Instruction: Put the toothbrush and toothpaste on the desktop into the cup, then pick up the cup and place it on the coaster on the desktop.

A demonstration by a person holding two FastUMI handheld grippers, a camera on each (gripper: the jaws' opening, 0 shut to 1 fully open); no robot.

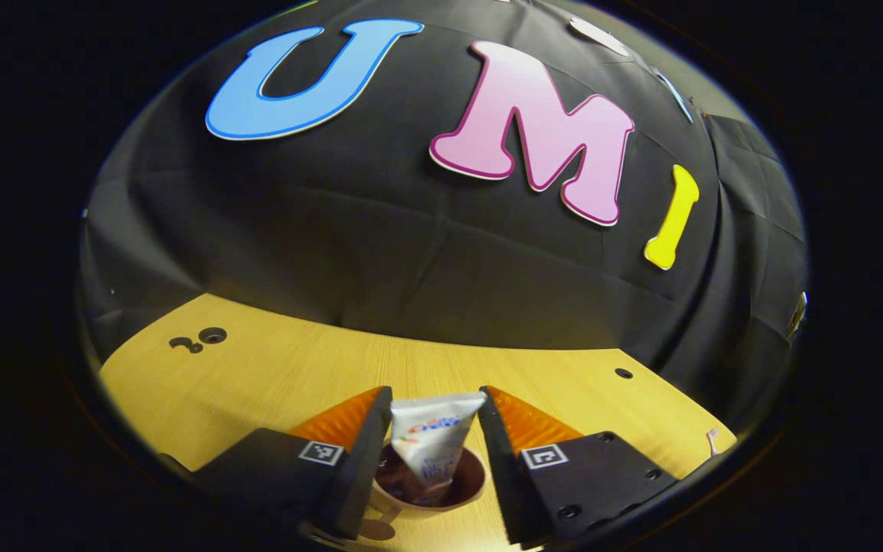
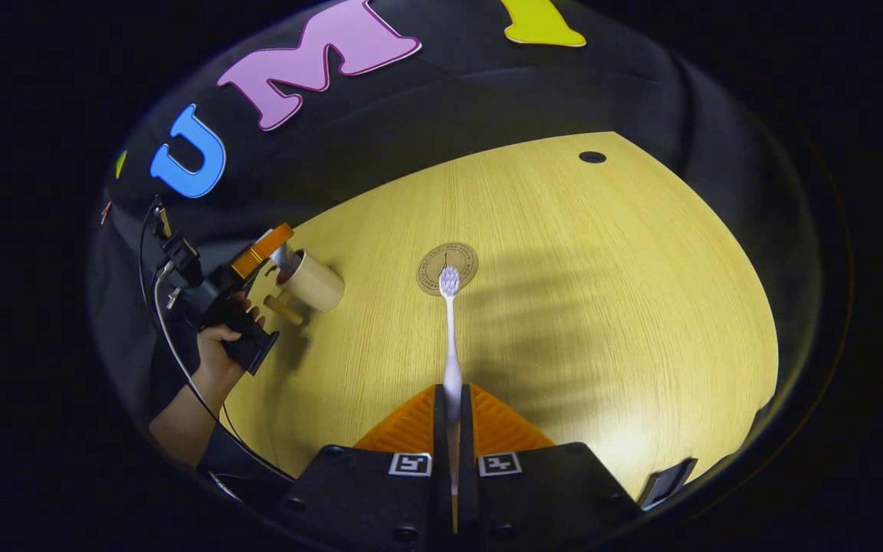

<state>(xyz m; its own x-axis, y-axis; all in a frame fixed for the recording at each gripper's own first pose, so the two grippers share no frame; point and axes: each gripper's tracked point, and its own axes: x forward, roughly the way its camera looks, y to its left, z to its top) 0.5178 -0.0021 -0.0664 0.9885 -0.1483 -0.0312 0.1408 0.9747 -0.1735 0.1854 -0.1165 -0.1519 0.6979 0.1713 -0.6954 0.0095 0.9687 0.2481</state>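
Note:
A white toothpaste tube (image 1: 432,441) stands cap-down inside the cup (image 1: 475,477), a tan cup with a dark inside. My left gripper (image 1: 435,399) is right over the cup, and both fingers touch the edges of the tube's flat upper end. In the right gripper view the cup (image 2: 317,285) stands at the table's left side, with the left gripper (image 2: 277,247) and a hand (image 2: 215,345) above it. My right gripper (image 2: 453,399) is shut on the handle of a white toothbrush (image 2: 450,322). Its bristled head points forward over the round coaster (image 2: 464,264) in mid-table.
The wooden table (image 2: 602,291) has small round holes (image 2: 592,157) near its far edge and others (image 1: 211,335) at its left. A cable (image 2: 173,345) hangs from the left gripper. A small dark object (image 2: 667,479) lies at the near right edge.

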